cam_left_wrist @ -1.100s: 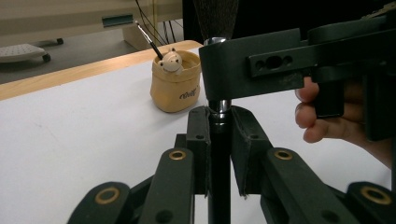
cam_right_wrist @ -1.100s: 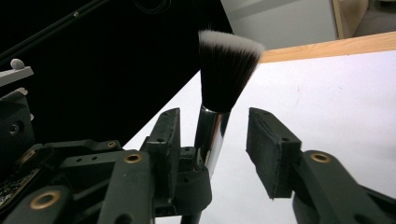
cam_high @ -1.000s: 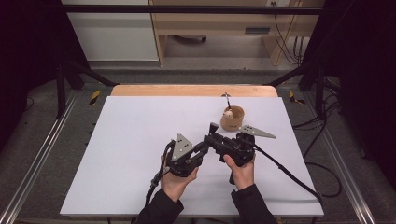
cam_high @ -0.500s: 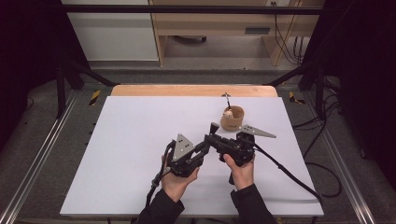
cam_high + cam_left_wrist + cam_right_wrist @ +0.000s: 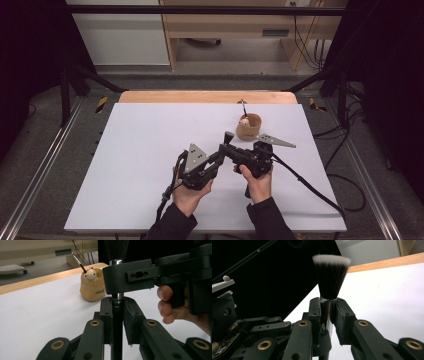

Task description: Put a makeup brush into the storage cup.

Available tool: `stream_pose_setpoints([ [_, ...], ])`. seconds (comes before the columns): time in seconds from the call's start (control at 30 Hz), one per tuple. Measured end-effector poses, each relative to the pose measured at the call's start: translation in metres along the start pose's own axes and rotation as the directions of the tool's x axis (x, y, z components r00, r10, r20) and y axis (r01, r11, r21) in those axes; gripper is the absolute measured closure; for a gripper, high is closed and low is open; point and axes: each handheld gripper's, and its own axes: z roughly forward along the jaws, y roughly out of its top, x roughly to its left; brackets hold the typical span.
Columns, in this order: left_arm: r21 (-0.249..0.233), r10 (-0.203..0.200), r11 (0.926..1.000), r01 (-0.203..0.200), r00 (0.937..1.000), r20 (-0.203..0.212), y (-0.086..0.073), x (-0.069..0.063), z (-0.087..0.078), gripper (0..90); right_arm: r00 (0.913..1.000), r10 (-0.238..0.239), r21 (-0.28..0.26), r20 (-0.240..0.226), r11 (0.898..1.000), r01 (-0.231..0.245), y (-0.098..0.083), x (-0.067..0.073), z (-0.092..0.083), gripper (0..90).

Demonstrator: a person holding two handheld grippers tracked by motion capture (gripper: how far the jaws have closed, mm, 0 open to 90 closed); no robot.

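From the high view, both grippers meet low over the white worktop [image 5: 140, 150], near a tan cup [image 5: 248, 127]. The left gripper [image 5: 117, 315] view shows its jaws pinching the brush handle [image 5: 116, 340]. The right gripper [image 5: 327, 312] view shows its jaws clamped just below the makeup brush [image 5: 331, 277] bristles.

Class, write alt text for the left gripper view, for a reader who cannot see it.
The left gripper has its two black jaws shut on the dark handle of a makeup brush, which the right gripper also grips higher up, near the bristles. Behind, on the white table, stands a tan cup holding a small bear figure and a thin paintbrush.
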Motion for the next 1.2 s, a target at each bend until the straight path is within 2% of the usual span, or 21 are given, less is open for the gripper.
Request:
stream_pose_setpoints([
  [0.3,0.003,0.012,0.9999,-0.012,0.9997,0.023,0.0,0.003,0.0,76.9,1.0,-0.002,0.0,0.0,1.0,0.002,0.0,0.0,0.0,77.2],
  [0.6,-0.002,0.026,0.9997,-0.026,0.9982,0.054,0.0,0.01,-0.005,60.6,0.9991,-0.03,-0.026,0.029,0.999,0.031,0.004,0.0,-0.005,77.2],
  [0.9,0.015,0.053,0.9984,-0.055,0.9947,0.088,0.0,0.021,-0.014,44.1,0.994,-0.088,-0.036,0.065,0.995,0.091,0.01,-0.002,-0.011,77.2],
  [0.97,0.023,0.05,0.9983,-0.053,0.9938,0.099,0.0,0.025,-0.017,40.9,0.9932,-0.093,-0.039,0.07,0.995,0.096,0.011,-0.003,-0.013,77.2],
  [1.2,0.031,0.04,0.9986,-0.043,0.9943,0.099,-0.003,0.038,-0.023,32.1,0.9876,-0.13,-0.037,0.088,0.99,0.134,0.015,-0.004,-0.016,77.2],
])
